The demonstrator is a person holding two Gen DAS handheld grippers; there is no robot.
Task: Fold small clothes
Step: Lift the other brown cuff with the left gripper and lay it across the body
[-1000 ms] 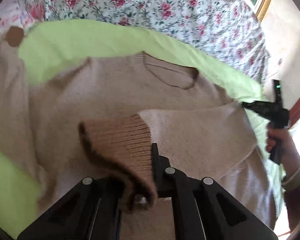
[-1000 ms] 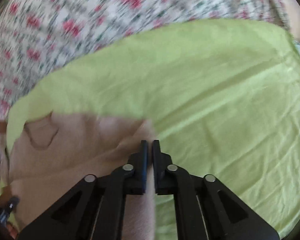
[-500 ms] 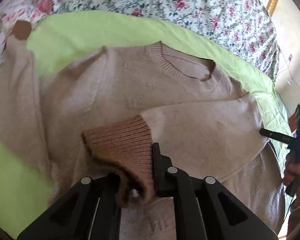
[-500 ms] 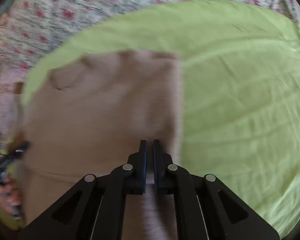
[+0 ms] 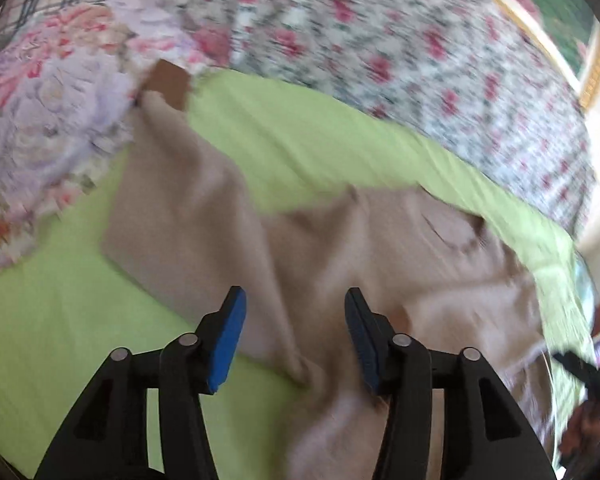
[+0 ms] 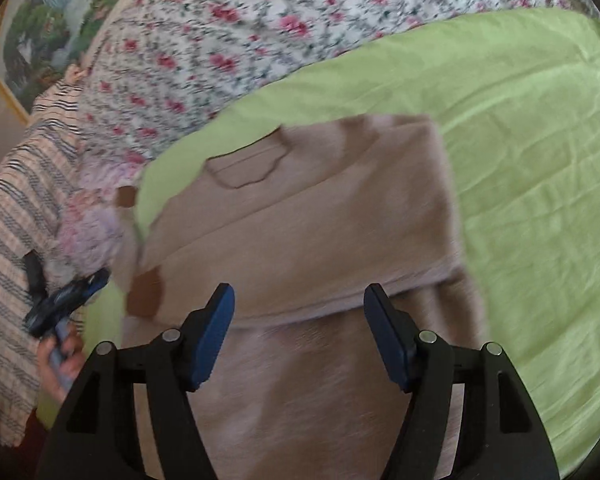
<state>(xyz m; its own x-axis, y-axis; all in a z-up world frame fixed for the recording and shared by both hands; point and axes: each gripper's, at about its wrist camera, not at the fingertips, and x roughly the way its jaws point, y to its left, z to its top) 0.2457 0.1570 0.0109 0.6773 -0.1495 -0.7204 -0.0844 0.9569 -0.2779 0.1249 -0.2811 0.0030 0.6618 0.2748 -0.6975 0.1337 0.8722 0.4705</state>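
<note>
A beige knit sweater [image 6: 300,232] lies flat on a light green sheet [image 6: 532,152], neckline at the far end. One sleeve is folded across its body; the brown cuff [image 6: 144,294] lies at the left. The other sleeve [image 5: 180,216] stretches out to the left, its brown cuff [image 5: 168,84] on the floral bedding. My left gripper [image 5: 294,300] is open and empty above the sweater. My right gripper [image 6: 298,296] is open and empty above the sweater's lower half. The left gripper also shows in the right wrist view [image 6: 66,298].
A floral bedspread [image 6: 240,32] covers the bed beyond the green sheet. A floral pillow [image 5: 48,128] lies at the far left, a striped cloth [image 6: 16,216] beside it. A framed picture [image 6: 48,28] hangs on the wall behind. The right gripper shows at the left wrist view's edge [image 5: 588,372].
Both grippers have opened. The left let go of the brown cuff and swung left toward the outstretched sleeve. The right let go of the sweater's side fold and drew back.
</note>
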